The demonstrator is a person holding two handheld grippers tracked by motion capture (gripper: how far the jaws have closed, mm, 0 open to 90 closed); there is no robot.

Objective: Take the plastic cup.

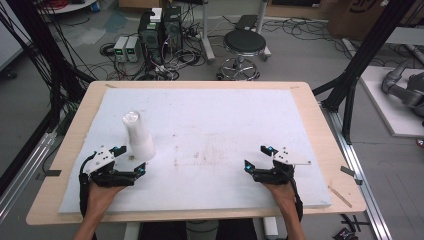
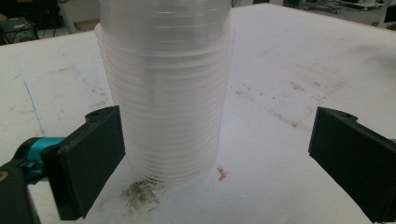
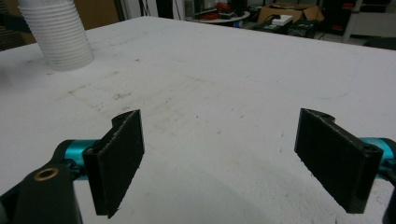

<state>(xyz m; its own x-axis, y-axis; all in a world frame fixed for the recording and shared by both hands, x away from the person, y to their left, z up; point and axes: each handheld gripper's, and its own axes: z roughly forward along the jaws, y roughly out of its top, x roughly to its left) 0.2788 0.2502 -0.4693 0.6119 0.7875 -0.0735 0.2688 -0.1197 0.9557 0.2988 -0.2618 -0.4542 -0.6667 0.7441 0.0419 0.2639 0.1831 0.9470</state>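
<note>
White foam board (image 1: pixel 210 120) covering most of a wooden table (image 1: pixel 320 130), stained and scuffed near the middle; on its left part, a tall stack of clear plastic cups (image 1: pixel 138 136), nested mouth down, long axis upright, wide rims on the board and narrow bottoms on top; standing straight, no lean to be seen

Left gripper (image 1: pixel 131 161) by far the nearer, just in front of the stack's base, jaws spread wide and pointing forward; in the left gripper view the stack (image 2: pixel 164 88) rising between the two black jaws, nearer one jaw, which sits just beside or against the lowest rims (contact not clear), the other jaw well apart from it; nothing pinched yet; likely next move a squeeze across the upright stack low down, so the gap on the far side has to close evenly or the stack may get pushed sideways

Right gripper (image 1: pixel 256 159) well apart on the right part of the board, jaws spread too and holding nothing; seen from it, the stack (image 3: pixel 57 33) stands far off

Small bits by the stack's foot: a patch of dark grit (image 2: pixel 140 193) and a tiny reddish scrap (image 2: pixel 222 174) on the board, both close to the rims
</note>
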